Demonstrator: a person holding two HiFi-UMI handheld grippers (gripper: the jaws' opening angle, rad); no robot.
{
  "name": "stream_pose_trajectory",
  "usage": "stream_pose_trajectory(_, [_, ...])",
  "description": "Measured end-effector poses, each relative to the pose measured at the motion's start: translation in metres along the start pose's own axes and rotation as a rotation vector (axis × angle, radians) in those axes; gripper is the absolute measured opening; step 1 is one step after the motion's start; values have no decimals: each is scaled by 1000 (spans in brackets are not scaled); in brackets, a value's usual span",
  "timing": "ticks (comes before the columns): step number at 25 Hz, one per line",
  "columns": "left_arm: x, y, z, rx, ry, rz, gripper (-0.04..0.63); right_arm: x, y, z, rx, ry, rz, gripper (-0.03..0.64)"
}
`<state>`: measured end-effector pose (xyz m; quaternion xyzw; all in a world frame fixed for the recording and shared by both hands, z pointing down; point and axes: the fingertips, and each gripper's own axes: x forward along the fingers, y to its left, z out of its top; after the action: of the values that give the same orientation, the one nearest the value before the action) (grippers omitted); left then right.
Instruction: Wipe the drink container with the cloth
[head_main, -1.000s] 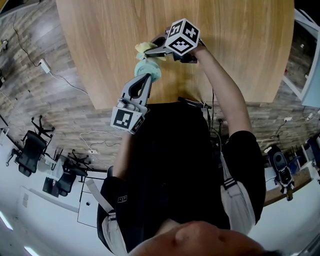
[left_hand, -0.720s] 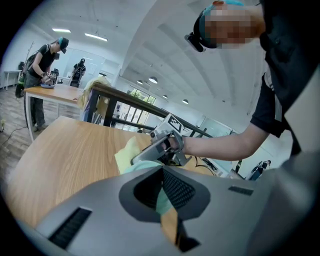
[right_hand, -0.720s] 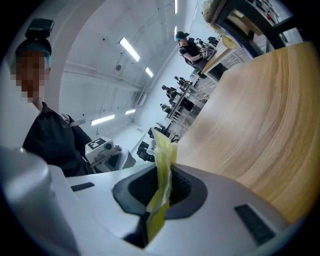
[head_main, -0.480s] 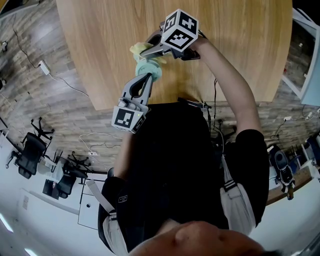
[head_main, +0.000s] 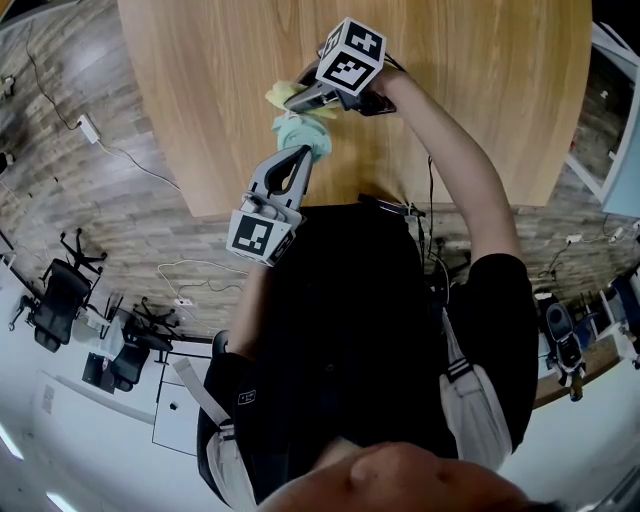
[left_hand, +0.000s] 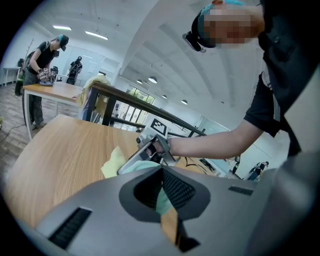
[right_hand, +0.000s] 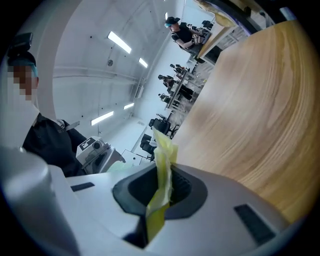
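Yellow crumpled cloth (right_hand: 161, 167) is clamped tight between the right gripper (head_main: 293, 100) fingers, with a tuft poking past the fingertips. Mint-green plastic drink container (head_main: 301, 134) is pinched between the left gripper (head_main: 299, 158) fingers, just beyond their tips, over the light wooden table (head_main: 460, 90) near its edge. The cloth touches the container top, with the right fingertips just above the left fingertips.

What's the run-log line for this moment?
step: wipe | left gripper: shut on drink container | right gripper: shut on cloth, cloth at container top | surface: wooden table
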<state>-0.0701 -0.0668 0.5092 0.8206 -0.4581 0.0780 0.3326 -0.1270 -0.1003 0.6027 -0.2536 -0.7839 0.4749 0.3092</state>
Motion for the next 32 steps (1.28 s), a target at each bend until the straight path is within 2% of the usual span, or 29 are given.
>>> stream_pose_trajectory(12, [0, -2, 2, -6, -4, -6, 23, 18, -42, -23, 76, 47, -61, 43])
stream_pose_trajectory(18, [0, 1, 0, -4, -2, 2, 23, 21, -63, -32, 90, 54, -147, 43])
stream_pose_trajectory(20, [1, 4, -4, -14, 16, 11, 23, 20, -67, -34, 101, 40, -167, 43])
stream_pose_trajectory(22, [3, 3, -4, -15, 1, 1, 23, 16, -69, -34, 111, 14, -187, 43])
stream_pose_trajectory(32, [5, 13, -9, 20, 13, -9, 23, -12, -67, -49, 184, -157, -290, 43])
